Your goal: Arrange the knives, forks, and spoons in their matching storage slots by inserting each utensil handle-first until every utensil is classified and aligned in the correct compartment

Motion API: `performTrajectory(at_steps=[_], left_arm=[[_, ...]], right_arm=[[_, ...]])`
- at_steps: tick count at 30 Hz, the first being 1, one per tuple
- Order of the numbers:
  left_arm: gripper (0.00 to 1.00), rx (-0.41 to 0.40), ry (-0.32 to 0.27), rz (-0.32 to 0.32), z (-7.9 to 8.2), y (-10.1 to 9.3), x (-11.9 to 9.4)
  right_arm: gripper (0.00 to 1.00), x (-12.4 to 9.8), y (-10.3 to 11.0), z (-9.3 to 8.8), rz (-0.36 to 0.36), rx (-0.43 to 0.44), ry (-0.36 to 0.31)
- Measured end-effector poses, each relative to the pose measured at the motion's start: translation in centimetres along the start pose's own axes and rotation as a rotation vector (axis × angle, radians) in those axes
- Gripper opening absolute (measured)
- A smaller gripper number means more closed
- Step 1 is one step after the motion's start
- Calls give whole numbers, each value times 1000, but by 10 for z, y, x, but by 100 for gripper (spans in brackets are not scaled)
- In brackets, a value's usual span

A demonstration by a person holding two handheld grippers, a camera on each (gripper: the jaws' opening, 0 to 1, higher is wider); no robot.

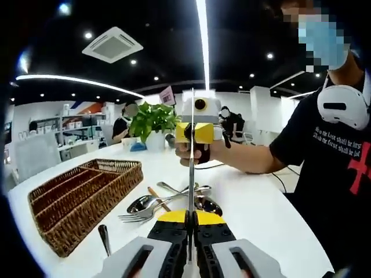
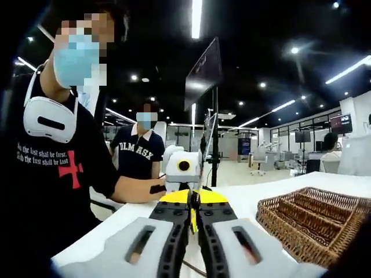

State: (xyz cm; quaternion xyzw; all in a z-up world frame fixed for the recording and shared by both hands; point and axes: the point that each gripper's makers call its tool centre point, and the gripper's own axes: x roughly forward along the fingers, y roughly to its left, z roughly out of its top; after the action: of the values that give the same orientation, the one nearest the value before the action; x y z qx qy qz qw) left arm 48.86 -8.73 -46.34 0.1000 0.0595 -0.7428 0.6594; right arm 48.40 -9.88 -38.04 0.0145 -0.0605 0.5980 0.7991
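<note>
A table knife (image 1: 192,168) stands edge-on as a thin upright line, held between both grippers, which face each other. My left gripper (image 1: 191,216) is shut on its near end. My right gripper (image 1: 194,132), held in a hand, is shut on it farther up. In the right gripper view, the right gripper (image 2: 193,198) is shut on the knife's thin edge (image 2: 193,219). Several spoons and forks (image 1: 165,202) lie in a loose pile on the white table (image 1: 255,214). The wicker slotted tray (image 1: 87,194) sits at the left and also appears as the tray (image 2: 313,223).
A lone utensil handle (image 1: 104,237) lies near the tray's front corner. A potted plant (image 1: 152,120) stands at the table's far end. The person in a black T-shirt (image 1: 336,150) stands at the right edge. Other people sit behind.
</note>
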Motion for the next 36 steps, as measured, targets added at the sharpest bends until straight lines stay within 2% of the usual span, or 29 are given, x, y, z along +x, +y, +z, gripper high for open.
performTrajectory(at_steps=[4,8,12,15,17,23,27,32,36], left_arm=[[4,56,-47,52,8,7,-1],[4,105,-28,81,5,10,2],[8,135,-38,123,9,16,3],[8,128,-35,116,9,15,5],[6,96,-62,97,13,12,8],[4,67,-67,68,14,8,8],[3,78,-52,55,15,4,5],[2,132,-36,40,13,3,4],[1,112,25,49,10,7,5]], right_arm=[[0,0,-4,8,-26,-15,-34],[0,2,-7,7,-42,-23,-33],[0,2,-13,6,-79,-30,-30],[0,4,-10,5,-73,-29,-27],[0,6,-8,3,-62,-17,-16],[0,6,-3,6,-43,-25,-33],[0,5,0,7,-25,-21,-38],[0,4,3,4,-8,-48,-23],[1,-1,-2,-3,-19,-42,8]])
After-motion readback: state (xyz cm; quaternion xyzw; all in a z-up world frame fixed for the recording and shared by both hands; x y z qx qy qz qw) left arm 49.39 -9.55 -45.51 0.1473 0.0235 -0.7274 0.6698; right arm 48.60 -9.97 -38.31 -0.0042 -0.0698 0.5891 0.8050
